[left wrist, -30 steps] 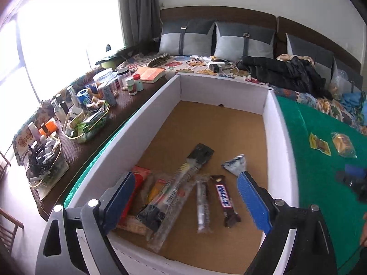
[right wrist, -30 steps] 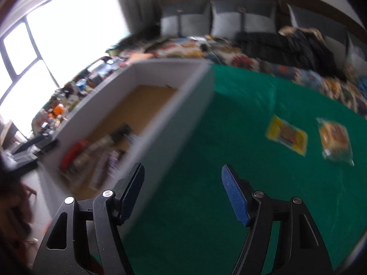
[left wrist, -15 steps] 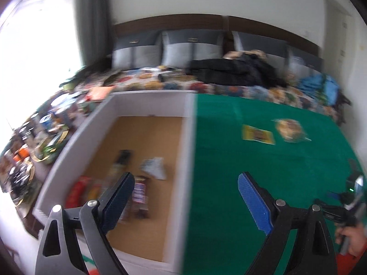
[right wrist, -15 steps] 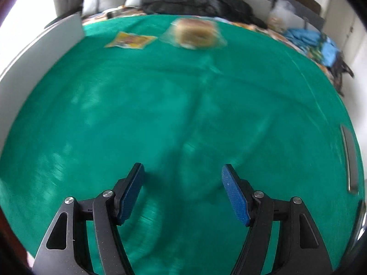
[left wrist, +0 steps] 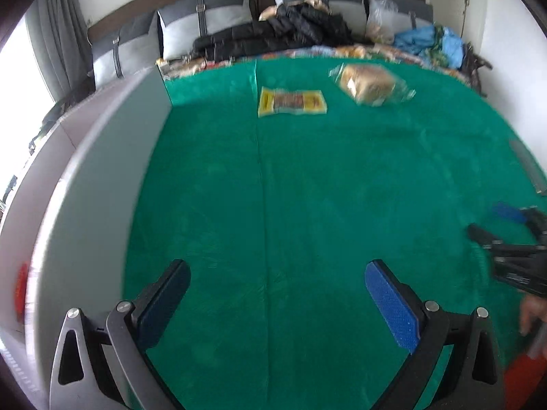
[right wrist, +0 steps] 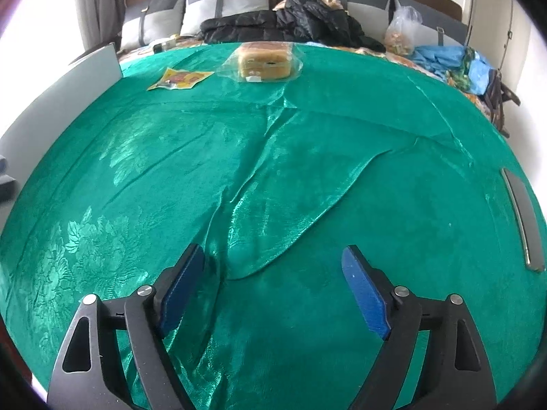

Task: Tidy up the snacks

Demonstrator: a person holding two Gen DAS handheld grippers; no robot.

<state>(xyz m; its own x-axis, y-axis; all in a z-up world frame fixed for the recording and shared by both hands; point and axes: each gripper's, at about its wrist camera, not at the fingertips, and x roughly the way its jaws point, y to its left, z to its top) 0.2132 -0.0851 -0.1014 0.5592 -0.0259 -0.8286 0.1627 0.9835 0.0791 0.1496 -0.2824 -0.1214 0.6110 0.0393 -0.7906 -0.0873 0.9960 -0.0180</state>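
So both tongs are hanging over bare green cloth [right wrist: 307, 177] right now, nothing between the pads on either one: the left gripper [left wrist: 277, 294] has its jaws spreading wider and it's empty, and the right gripper [right wrist: 273, 283] is opening up too, also empty. The leftover snacks are way up at the far side of the cloth: a flat yellow packet [left wrist: 291, 101] and just beside it to the right a bagged bread loaf [left wrist: 367, 83] (clear wrapper, looks crinkly and slippery to me). The white box [left wrist: 112, 157] runs along the left edge, and the packet is the nearer of the two to it. If I were doing this reach, I'd send the left one for the yellow packet and come in low at an edge, since it lies flat and pads will skate over the top. For the loaf, I'd pinch the bread's sides gently instead of the loose plastic. Both snacks sit well apart from either set of tongs, straight ahead and far.
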